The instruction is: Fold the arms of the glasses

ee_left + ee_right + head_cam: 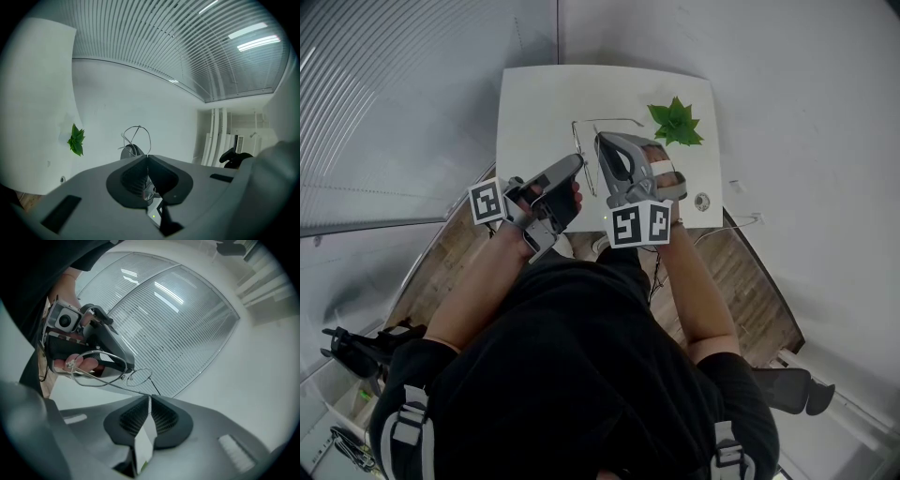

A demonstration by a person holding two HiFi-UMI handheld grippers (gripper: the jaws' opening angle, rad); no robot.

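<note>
Glasses (123, 376) are off the tabletop (534, 103), held in the air between the two grippers, over the stretch between its left edge and its middle; a plant (677, 122) sits well clear by the far right corner. Left gripper (147, 156): jaws together on the wire frame, one lens loop sticking up just past the tips. Right gripper (150, 397): jaws nearly together with a hairline slit, and an arm of the glasses runs into the tips, looks pinched there. Arms read as not folded yet. Risks: the thin wire gives little pad contact, so the arm could slip out mid-swing. Two rigid grips could also bend the hinge or frame if the right sweep isn't about the hinge axis. If the left grip slips, the glasses drop to the tabletop.
</note>
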